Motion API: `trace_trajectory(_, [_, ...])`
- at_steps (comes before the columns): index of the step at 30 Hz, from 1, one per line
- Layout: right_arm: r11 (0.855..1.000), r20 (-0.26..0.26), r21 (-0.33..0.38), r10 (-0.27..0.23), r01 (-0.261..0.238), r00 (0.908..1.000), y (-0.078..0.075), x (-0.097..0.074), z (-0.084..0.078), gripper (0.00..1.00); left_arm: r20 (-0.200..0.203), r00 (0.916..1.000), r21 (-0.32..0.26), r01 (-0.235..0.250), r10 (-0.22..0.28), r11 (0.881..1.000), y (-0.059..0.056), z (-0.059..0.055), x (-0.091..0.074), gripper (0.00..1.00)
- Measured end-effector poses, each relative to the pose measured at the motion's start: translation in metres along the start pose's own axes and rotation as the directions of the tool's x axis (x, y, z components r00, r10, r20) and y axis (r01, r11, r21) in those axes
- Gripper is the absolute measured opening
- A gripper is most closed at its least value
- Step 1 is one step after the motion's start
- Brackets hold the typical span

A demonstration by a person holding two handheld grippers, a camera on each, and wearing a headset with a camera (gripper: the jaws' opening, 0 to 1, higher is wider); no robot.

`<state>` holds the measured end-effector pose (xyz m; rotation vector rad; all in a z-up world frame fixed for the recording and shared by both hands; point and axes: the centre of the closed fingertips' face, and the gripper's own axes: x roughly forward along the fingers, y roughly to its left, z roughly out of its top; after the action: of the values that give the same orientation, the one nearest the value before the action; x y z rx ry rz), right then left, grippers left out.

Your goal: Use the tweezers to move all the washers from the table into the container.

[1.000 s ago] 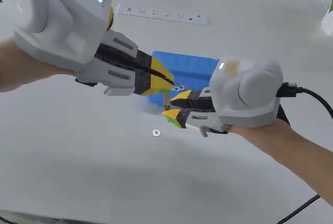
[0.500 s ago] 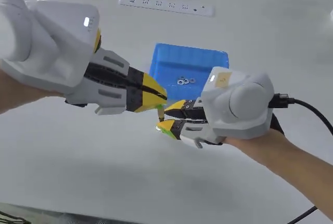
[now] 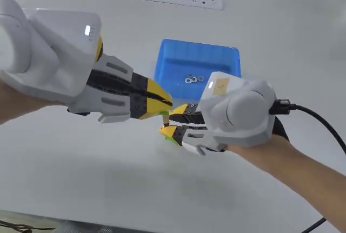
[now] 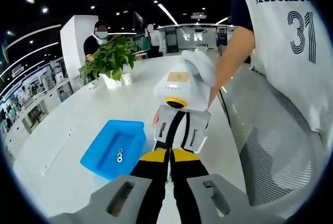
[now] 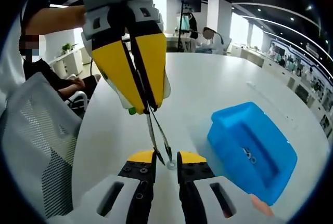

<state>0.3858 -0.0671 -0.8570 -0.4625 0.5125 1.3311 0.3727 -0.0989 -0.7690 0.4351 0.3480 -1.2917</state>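
One washer (image 5: 170, 166) lies on the bench (image 5: 218, 78), right at the tips of the tweezers (image 5: 156, 136) and near the blue container (image 3: 216, 60), where a few washers (image 3: 192, 79) already sit. The left claw (image 5: 147, 104) is pressed together on the tweezers' upper end and points them down at the washer. The right claw (image 3: 172, 120) stands slightly spread, one jaw on each side of the tweezers' lower arms; whether it touches them cannot be told.

The step in hand looks like the pickup. To do it well, the person should hold the left claw steady so the tips bracket the washer's edge. The right claw should then close slowly and evenly on the arms, since a thin, flat ring will likely skid or flip if squeezed off-centre. The lift should wait until the ring rises with the tips.
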Motion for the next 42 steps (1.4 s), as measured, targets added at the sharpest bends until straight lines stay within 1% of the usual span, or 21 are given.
trace_trajectory(9, [1.000,-0.006,0.012,0.010,-0.009,0.9999,0.001,0.003,-0.005,0.17,-0.010,0.9999,0.000,0.006,-0.006,1.000,0.000,-0.004,0.004,0.05])
trace_trajectory(12, [1.000,-0.009,0.013,0.010,-0.010,0.9999,0.000,0.004,-0.006,0.17,-0.013,0.9998,-0.003,0.014,-0.014,1.000,-0.002,-0.005,0.005,0.05])
trace_trajectory(21, [1.000,-0.013,0.022,0.018,-0.018,0.9997,0.000,0.007,-0.008,0.17,-0.022,0.9996,0.001,0.016,-0.016,1.000,-0.001,-0.008,0.005,0.05])
trace_trajectory(30, [0.999,-0.025,0.024,0.024,-0.023,0.9994,0.000,0.011,-0.011,0.17,-0.036,0.9990,0.002,0.028,-0.028,1.000,-0.001,-0.012,0.006,0.05])
trace_trajectory(42, [0.999,-0.026,0.028,0.028,-0.027,0.9993,-0.001,0.011,-0.013,0.17,-0.030,0.9987,-0.008,0.041,-0.041,0.999,-0.002,-0.012,0.010,0.05])
